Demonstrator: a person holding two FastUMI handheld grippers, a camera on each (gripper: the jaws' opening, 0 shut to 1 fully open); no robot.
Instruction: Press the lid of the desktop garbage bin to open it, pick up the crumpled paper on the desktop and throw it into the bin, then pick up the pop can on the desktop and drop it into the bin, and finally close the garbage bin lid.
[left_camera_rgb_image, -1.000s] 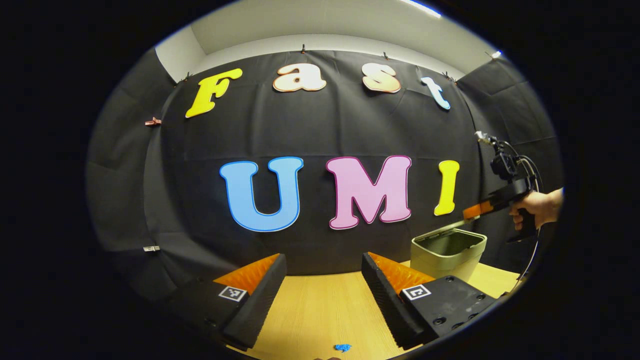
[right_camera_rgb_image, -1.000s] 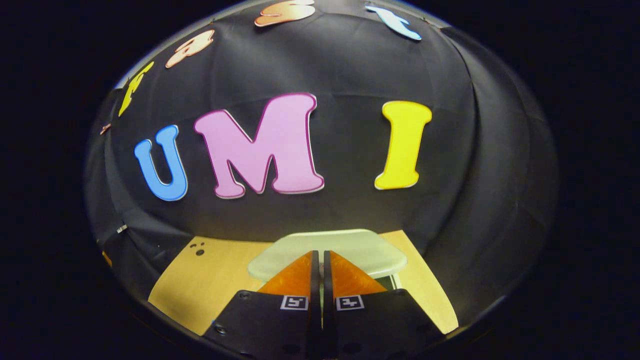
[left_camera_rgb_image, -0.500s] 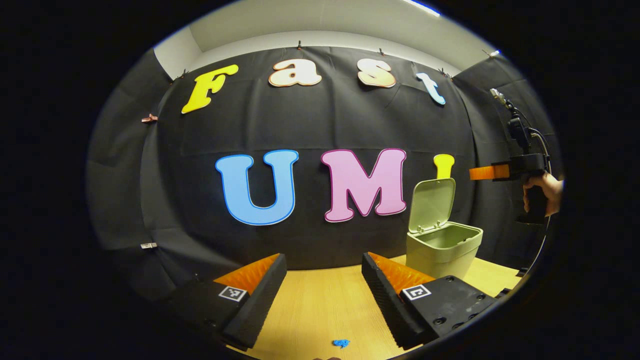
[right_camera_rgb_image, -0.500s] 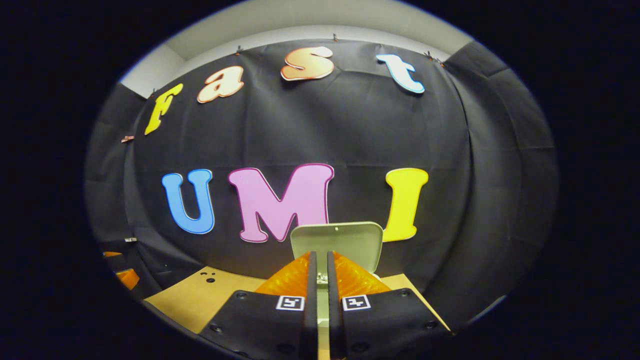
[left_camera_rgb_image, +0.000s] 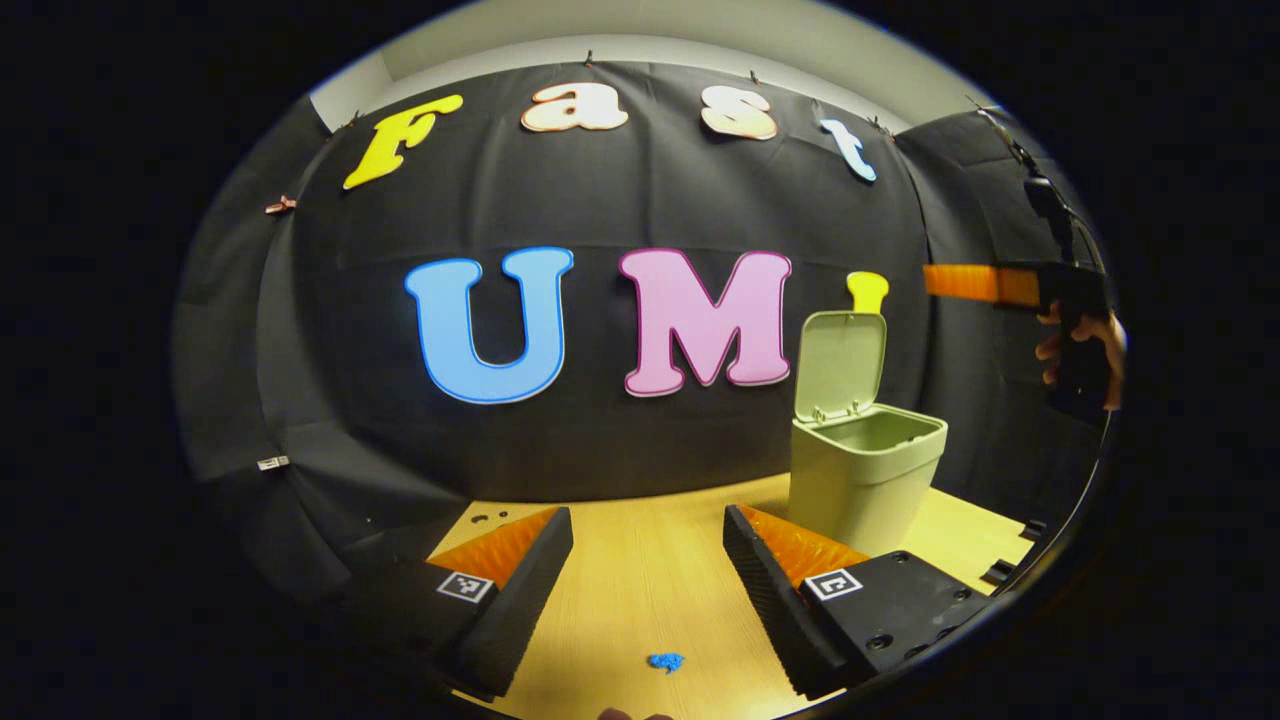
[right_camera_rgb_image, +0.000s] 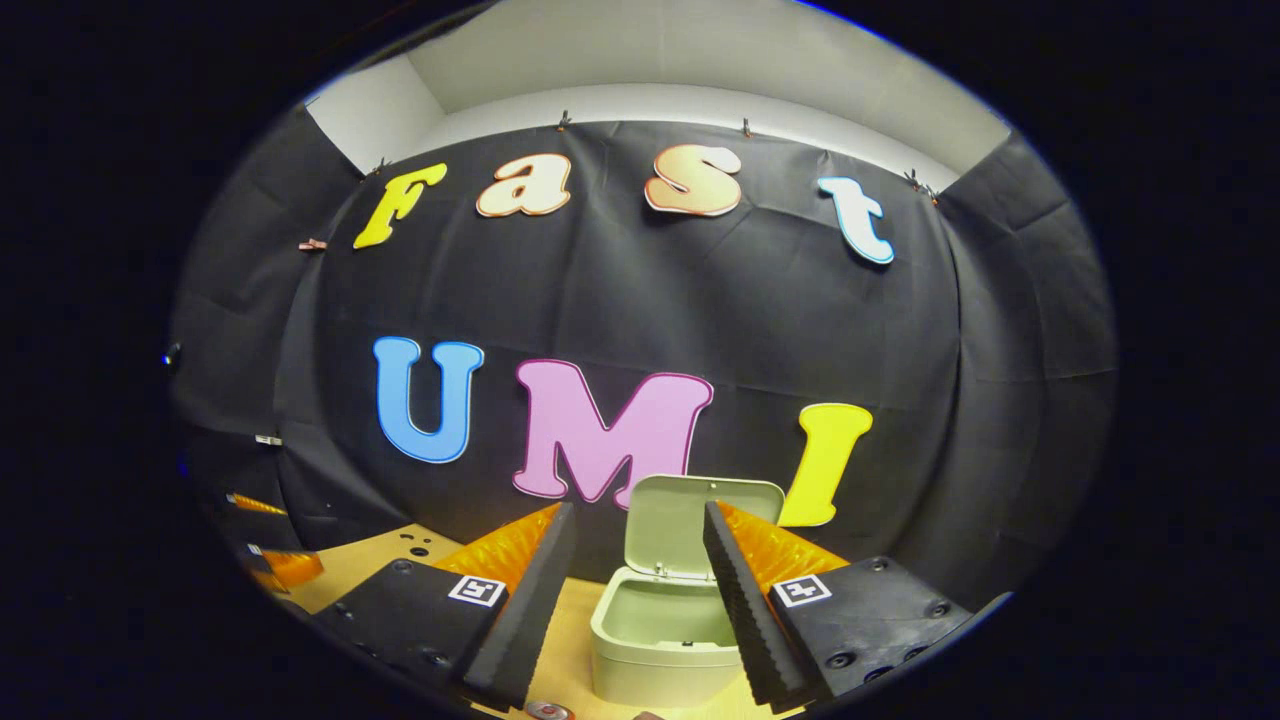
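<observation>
left gripper view: left gripper (left_camera_rgb_image: 645, 560) at the bottom of the frame, jaws wide apart, nothing between them, hovering over the wooden desktop (left_camera_rgb_image: 640, 590). garbage bin (left_camera_rgb_image: 862, 478) sits right of centre on the desktop, its lid (left_camera_rgb_image: 840, 365) standing upright and the inside exposed, so the press-to-open step reads as done. small blue scrap (left_camera_rgb_image: 665, 661) lies on the desktop at bottom centre, too small to say whether it's the crumpled paper. right gripper (left_camera_rgb_image: 965, 283) is at the upper right, held by a hand (left_camera_rgb_image: 1085, 345), above and to the right of the bin, not touching it; from this side-on angle can't tell its jaw gap

right gripper view: right gripper (right_camera_rgb_image: 630, 590) jaws spread apart and empty, bin low in the centre framed between them, lid up. a round metallic thing (right_camera_rgb_image: 548, 711) peeks in at the bottom edge, maybe the pop can, can't confirm. left gripper shows at the lower left edge

progress, my read: step one of four done. still to do: paper in, can in, lid shut
</observation>
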